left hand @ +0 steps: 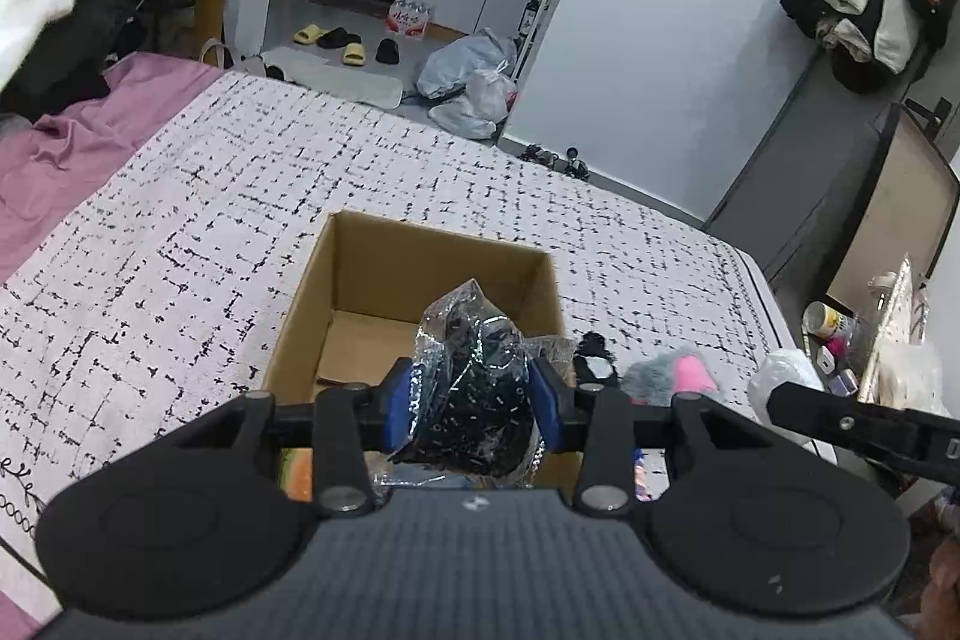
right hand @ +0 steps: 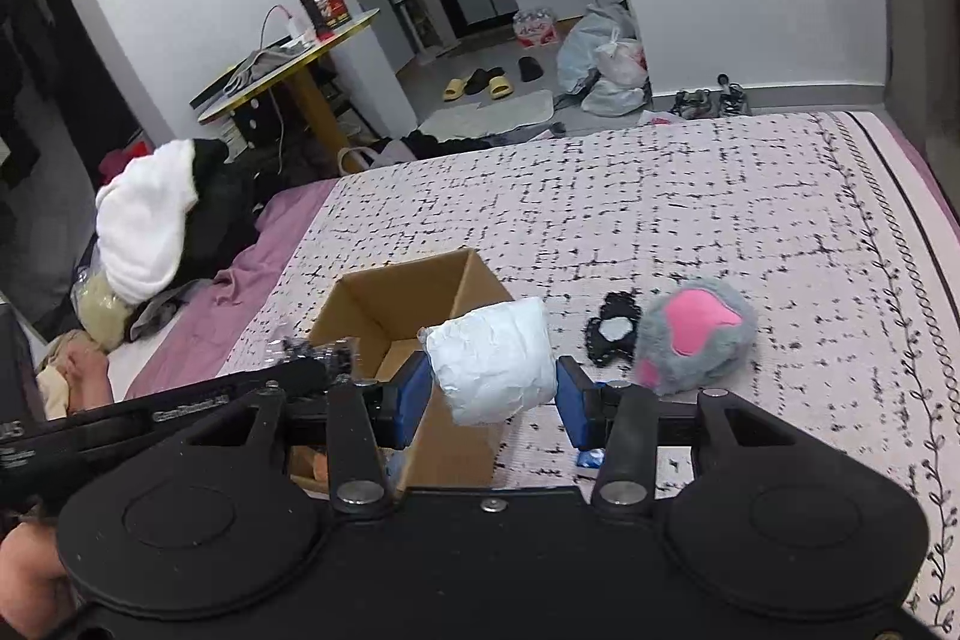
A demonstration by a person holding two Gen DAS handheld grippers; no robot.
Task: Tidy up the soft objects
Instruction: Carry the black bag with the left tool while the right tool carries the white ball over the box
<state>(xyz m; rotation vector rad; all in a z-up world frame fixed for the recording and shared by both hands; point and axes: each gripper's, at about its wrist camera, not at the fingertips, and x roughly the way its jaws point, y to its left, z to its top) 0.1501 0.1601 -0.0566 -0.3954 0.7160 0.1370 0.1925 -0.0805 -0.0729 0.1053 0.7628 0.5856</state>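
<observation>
1. The left claw squeezes a clear bag of black cloth over the cardboard box.
2. The right claw squeezes a white soft packet by the box's corner.
3. The box looks almost bare inside.
4. A grey paw plush lies beside it on the bed.

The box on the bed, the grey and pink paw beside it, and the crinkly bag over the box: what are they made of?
The box: plain brown cardboard, matte, with folded creases. The paw: seemingly plush, fuzzy grey pile with smooth pink pads. The bag: thin clear plastic film, glossy and wrinkled, over something dark; its contents are unclear.
</observation>
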